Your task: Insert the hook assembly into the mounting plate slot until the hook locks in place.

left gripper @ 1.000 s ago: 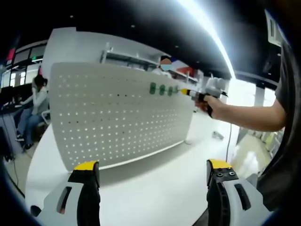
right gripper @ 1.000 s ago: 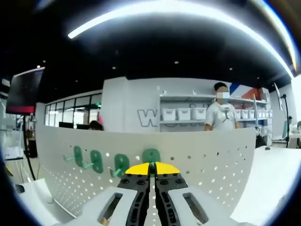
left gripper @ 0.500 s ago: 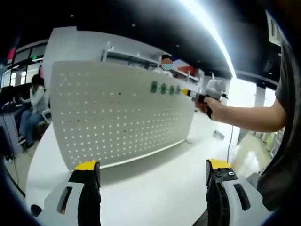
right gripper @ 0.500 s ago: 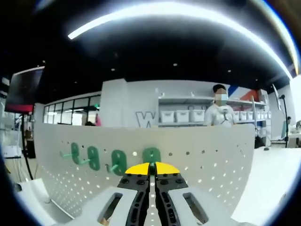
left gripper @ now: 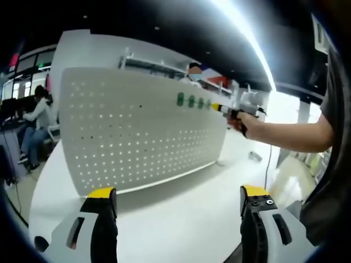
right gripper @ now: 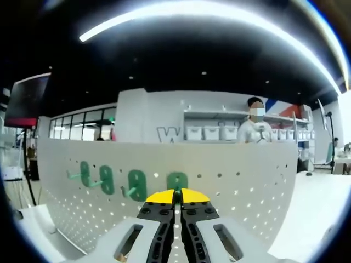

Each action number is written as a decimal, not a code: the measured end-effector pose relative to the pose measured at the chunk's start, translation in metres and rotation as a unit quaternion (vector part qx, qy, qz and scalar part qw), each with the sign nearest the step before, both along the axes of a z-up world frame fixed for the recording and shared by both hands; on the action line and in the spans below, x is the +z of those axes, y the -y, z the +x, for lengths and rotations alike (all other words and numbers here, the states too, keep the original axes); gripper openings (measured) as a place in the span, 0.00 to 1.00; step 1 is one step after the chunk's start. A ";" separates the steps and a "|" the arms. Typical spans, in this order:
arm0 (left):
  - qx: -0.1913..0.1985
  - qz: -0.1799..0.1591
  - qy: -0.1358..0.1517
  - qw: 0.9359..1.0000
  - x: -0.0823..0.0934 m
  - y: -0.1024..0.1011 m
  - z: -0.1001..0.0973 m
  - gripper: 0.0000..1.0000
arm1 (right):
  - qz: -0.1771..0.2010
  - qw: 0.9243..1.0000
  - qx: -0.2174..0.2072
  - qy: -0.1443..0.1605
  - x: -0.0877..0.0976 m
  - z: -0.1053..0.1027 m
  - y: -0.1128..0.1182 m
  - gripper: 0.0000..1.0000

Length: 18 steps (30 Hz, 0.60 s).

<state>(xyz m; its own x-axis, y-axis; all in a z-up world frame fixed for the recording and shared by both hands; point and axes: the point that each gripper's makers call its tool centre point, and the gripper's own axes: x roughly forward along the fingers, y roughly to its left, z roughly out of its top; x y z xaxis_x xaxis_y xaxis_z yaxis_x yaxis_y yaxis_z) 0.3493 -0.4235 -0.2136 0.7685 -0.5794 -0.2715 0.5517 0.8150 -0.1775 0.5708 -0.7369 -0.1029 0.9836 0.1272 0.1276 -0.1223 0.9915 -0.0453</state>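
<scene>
Right gripper (right gripper: 176, 193), its yellow-tipped jaws pressed together, was pushed up against the tall white perforated pegboard panel (left gripper: 137, 129) near its top edge, apparently seating the fourth green plastic hook assembly (right gripper: 177, 181) beside three already mounted; whether anything lay pinched between the jaws could not be told. Standing upright on the white table (left gripper: 175, 219), the panel faced the idle left gripper (left gripper: 178, 200), jaws spread wide near the table's edge, probably held back to keep everything visible. Large grey lettering (right gripper: 165, 134) behind began with "W".
</scene>
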 end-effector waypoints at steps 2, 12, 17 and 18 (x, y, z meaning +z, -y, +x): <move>-0.002 0.000 0.000 1.000 0.000 0.001 -0.001 0.95 | 0.003 1.000 0.002 -0.002 0.000 0.000 0.000 0.00; -0.004 -0.001 0.006 1.000 0.005 0.001 -0.003 0.96 | 0.000 1.000 0.003 -0.023 0.001 0.000 0.000 0.01; -0.003 -0.002 0.007 1.000 0.008 0.000 -0.004 0.96 | 0.007 1.000 0.004 -0.013 0.009 -0.006 0.001 0.01; -0.001 -0.003 0.010 1.000 0.010 0.000 -0.004 0.96 | 0.004 1.000 0.004 -0.010 0.013 -0.009 0.001 0.01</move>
